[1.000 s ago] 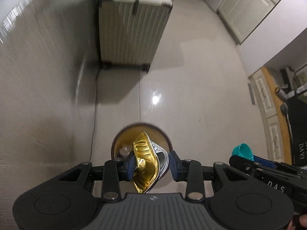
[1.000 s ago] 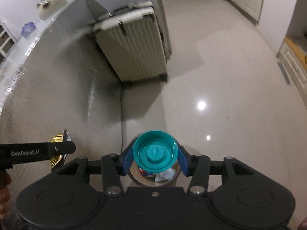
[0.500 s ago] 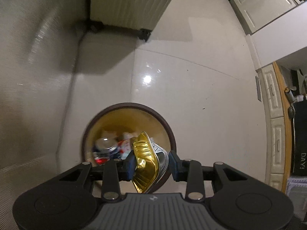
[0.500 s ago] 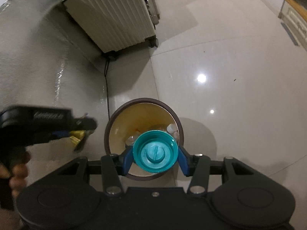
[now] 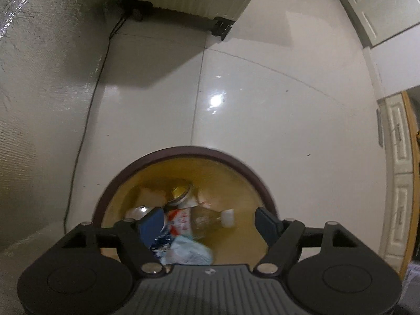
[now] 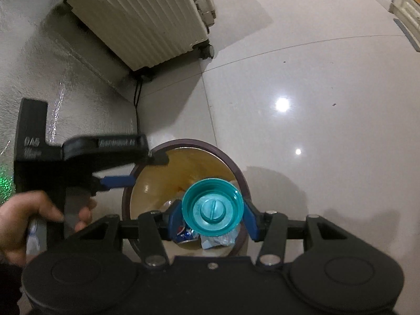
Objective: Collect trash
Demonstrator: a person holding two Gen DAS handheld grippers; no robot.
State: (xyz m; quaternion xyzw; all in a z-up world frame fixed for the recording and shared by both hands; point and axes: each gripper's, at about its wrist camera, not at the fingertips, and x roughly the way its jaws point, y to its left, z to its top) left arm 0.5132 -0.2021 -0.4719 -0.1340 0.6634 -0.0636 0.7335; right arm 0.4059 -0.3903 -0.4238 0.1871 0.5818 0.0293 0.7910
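A round bin with a dark brown rim [image 5: 236, 161] and yellow inside stands on the floor. It holds a gold foil tray [image 5: 179, 193], a clear bottle [image 5: 207, 219], a can and crumpled wrappers. My left gripper [image 5: 210, 223] hangs over the bin mouth, its jaws opening with nothing between them. My right gripper [image 6: 210, 216] is shut on a teal plastic lid [image 6: 212, 207] above the same bin [image 6: 236, 168]. In the right wrist view the left gripper's body [image 6: 105, 149] reaches over the bin's left rim, held by a hand [image 6: 26, 210].
A ribbed cream suitcase [image 6: 147, 23] stands on wheels against the textured grey wall [image 5: 39, 78]. A black cable [image 5: 86, 120] runs down along the wall to the floor. Glossy white floor tiles [image 5: 275, 99] spread right of the bin, with white cabinets [image 5: 399, 183] at the far right.
Both grippers have dropped toward the bin. The left jaws have spread and the gold foil tray has fallen out of them into the bin. The right gripper still holds the teal lid.
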